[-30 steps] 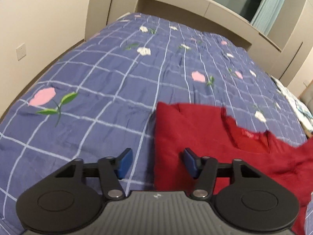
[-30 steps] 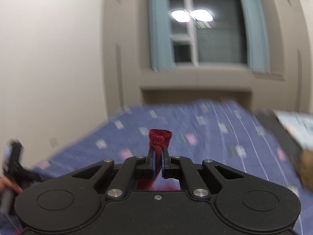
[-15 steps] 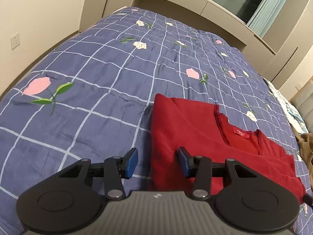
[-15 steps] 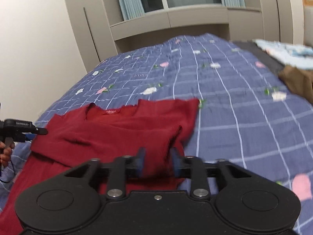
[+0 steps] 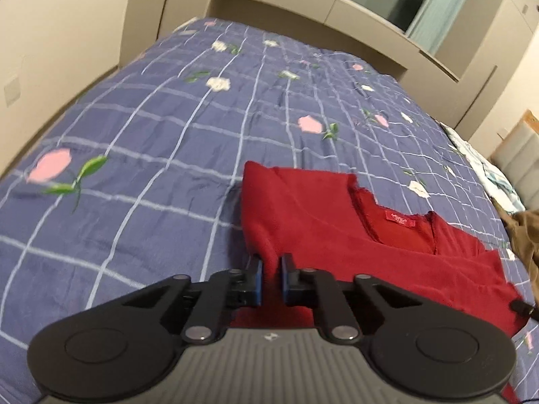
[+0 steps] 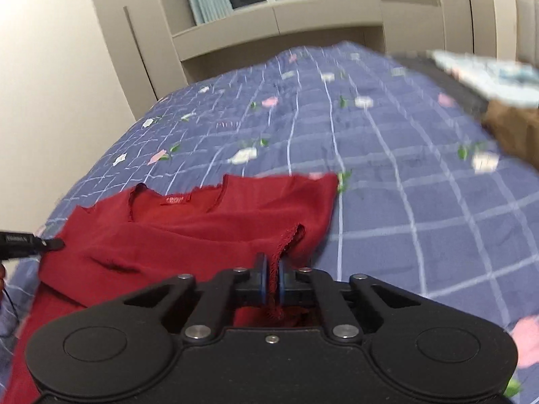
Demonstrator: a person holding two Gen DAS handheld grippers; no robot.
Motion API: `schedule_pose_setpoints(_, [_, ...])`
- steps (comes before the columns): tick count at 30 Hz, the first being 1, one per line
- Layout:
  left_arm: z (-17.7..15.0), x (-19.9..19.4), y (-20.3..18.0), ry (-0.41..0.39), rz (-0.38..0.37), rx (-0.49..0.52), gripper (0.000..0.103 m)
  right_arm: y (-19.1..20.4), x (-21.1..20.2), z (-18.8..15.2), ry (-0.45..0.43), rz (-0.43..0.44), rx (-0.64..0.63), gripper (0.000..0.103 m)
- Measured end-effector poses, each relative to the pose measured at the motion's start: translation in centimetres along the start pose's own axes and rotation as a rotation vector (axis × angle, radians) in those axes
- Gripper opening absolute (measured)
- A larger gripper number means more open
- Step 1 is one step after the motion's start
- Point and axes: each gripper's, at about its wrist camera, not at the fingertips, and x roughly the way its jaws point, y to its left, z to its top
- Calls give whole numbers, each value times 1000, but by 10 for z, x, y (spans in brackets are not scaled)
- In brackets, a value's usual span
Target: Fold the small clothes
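A red top [image 5: 337, 222] lies spread on the blue checked bedspread [image 5: 168, 128], neckline and label facing up. My left gripper [image 5: 270, 279] is shut on a fold at the top's left edge. In the right wrist view the red top [image 6: 202, 232] lies ahead and to the left. My right gripper [image 6: 272, 281] is shut on the hemmed edge at the top's right side. The tip of the left gripper shows at the far left [image 6: 30, 243].
A brown garment [image 6: 512, 128] and a pale patterned cloth [image 6: 485, 74] lie at the bed's right side. A wall [image 5: 50, 33] runs along the left of the bed. Built-in cabinets [image 6: 303, 23] and a window stand at the far end.
Both grippers were open half a second ago and have now closed on the red top's edges, left on the left side, right on the right side. Both moved closer to the cloth.
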Motion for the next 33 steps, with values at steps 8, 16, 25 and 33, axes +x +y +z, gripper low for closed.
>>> schedule_pose_setpoints(8, [-9,-13,-6,-96,8,29,7,26,-24,14,-173,-78,-202,3])
schedule_pose_setpoints(16, [-11,3,-5,-48,74,50,10,6,21,-5,-11,-111,-137,5])
schedule_pose_setpoints(25, [-17,-19,-5,-77,112,24,54,14,7,-1,-80,-158,-192,40])
schedule_pose_setpoints(33, [-27,-3,-3,-18,203,64,57,10,47,-6,32,-243,-165,47])
